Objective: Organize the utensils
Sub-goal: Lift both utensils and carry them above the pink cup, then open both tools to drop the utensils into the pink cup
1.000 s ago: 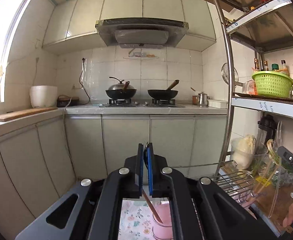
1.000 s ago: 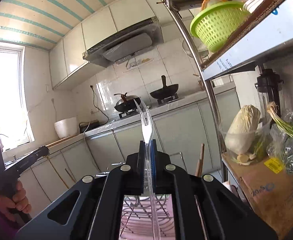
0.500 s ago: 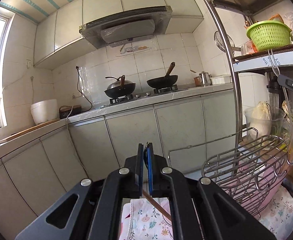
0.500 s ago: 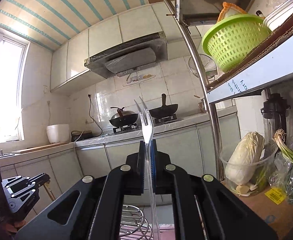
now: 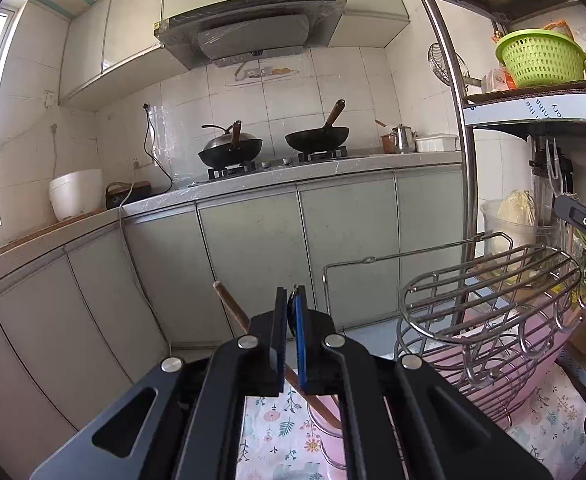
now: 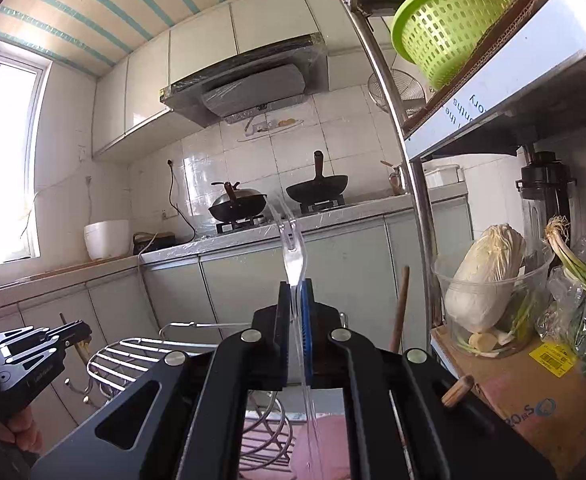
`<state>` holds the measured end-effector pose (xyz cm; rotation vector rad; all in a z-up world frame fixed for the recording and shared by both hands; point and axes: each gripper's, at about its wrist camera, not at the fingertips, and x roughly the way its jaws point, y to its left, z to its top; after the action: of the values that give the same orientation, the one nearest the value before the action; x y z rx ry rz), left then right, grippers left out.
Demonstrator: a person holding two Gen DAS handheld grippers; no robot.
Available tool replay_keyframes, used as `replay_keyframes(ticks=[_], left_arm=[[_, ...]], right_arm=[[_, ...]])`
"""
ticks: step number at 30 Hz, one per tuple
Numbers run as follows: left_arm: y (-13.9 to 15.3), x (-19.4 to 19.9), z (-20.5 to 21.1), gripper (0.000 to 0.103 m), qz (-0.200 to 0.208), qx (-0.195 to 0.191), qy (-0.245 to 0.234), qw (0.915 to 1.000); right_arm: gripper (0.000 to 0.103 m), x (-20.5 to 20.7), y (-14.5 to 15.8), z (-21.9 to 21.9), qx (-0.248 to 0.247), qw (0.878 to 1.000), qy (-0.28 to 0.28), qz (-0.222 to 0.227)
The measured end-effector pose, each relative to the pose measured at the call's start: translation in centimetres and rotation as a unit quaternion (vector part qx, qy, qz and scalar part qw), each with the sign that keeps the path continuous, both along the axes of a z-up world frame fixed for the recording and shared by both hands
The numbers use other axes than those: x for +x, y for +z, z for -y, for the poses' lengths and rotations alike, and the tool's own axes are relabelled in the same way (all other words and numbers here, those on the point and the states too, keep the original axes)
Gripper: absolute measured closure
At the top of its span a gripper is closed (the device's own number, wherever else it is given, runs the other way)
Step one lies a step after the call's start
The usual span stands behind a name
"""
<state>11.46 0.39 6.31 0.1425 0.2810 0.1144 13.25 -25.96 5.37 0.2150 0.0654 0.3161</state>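
My left gripper (image 5: 289, 300) is shut on a thin wooden stick (image 5: 229, 300) that slants across its jaws, upper end to the left, lower end over the floral cloth (image 5: 285, 432). A wire utensil rack (image 5: 485, 304) stands to its right over a pink basin (image 5: 533, 344). My right gripper (image 6: 296, 288) is shut on a clear plastic fork (image 6: 289, 240), tines pointing up. In the right wrist view the rack (image 6: 133, 352) lies lower left, with the left gripper (image 6: 33, 356) beyond it. The left wrist view shows the right gripper (image 5: 585, 220) at its right edge.
A metal shelf post (image 6: 417, 216) rises just right of the fork. On the shelf sit a tub with cabbage (image 6: 485, 280), spring onions (image 6: 573, 264) and a cardboard box (image 6: 533, 400). A green basket (image 6: 449, 20) is above. Two wooden sticks (image 6: 401, 308) stand near the right gripper. Cabinets and stove lie ahead.
The left gripper has sunk and rolled, and the stick's upper end now shows left of its jaws. The right gripper has shifted and rolled a little, keeping hold of the fork.
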Motion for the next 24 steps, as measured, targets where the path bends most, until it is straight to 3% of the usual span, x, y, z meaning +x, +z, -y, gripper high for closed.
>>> replay_keyframes(ticks=[7,8,10,11,19,24], left_arm=[[-0.7,0.0,-0.2,0.096,-0.035,-0.028,-0.018,0.9988],[-0.7,-0.2,-0.3,0.094,-0.036,-0.03,-0.018,0.9988],[-0.5,-0.5,-0.5,0.075,-0.035,-0.036,-0.019,0.9986],[-0.3,-0.8,-0.6,0.072,-0.033,-0.04,-0.019,0.9985],[0.9,-2.2,-0.7,0.062,-0.024,-0.049,-0.031,0.998],[1.7,-3.5,-0.9,0.062,-0.016,-0.058,-0.035,0.9976]], right_arm=[[0.097,-1.0,0.6,-2.5,-0.078,0.997,-0.001,-0.027],[0.097,-0.7,0.7,-2.5,-0.081,0.996,-0.001,-0.034],[0.097,-0.1,1.0,-2.3,-0.089,0.995,-0.004,-0.054],[0.097,0.2,1.2,-2.1,-0.09,0.994,-0.006,-0.061],[0.075,0.4,3.0,-0.9,-0.072,0.993,0.008,-0.093],[0.068,-1.5,4.8,-0.3,-0.071,0.995,-0.001,-0.072]])
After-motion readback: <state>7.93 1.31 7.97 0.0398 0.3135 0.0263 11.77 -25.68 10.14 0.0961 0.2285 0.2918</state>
